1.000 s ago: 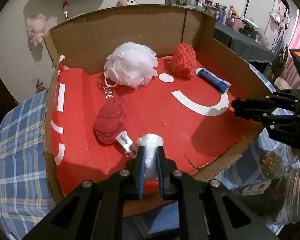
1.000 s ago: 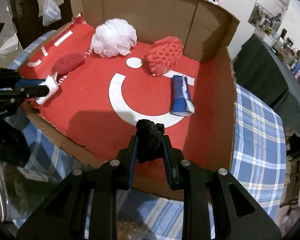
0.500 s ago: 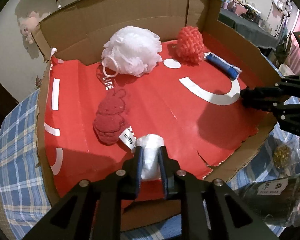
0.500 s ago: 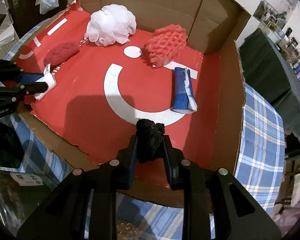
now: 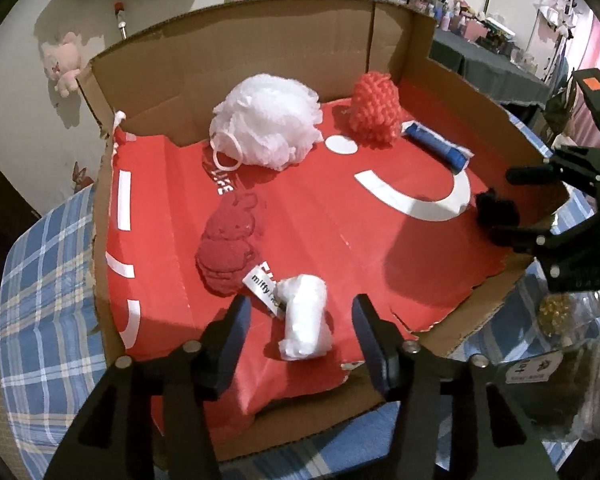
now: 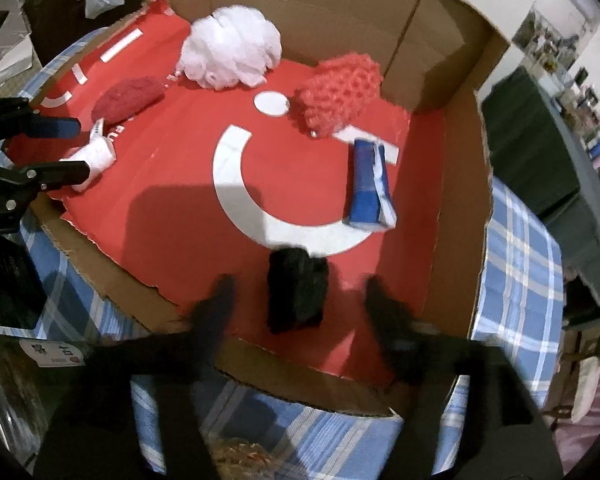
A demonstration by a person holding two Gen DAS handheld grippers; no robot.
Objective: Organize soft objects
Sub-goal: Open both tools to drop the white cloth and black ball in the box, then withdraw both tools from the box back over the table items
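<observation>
A cardboard box [image 5: 260, 52] with a red floor holds the soft objects. My left gripper [image 5: 300, 324] is open, and a white soft roll [image 5: 306, 316] lies free between its fingers on the box floor. My right gripper [image 6: 298, 304] is open, and a black soft lump [image 6: 298, 288] lies between its blurred fingers near the front edge. In the box are also a white mesh puff [image 5: 268, 120], a red knitted ball [image 5: 374, 108], a red plush rabbit [image 5: 228, 244] and a blue roll [image 5: 438, 146].
The box sits on a blue plaid tablecloth [image 5: 40, 280]. Glass jars [image 5: 572, 360] stand at the right of the left wrist view. The box walls [image 6: 460, 140] rise at the back and right; its front edge [image 6: 140, 280] is low and torn.
Both grippers have opened. The white roll has dropped from the left gripper and the black lump from the right gripper onto the box floor.
</observation>
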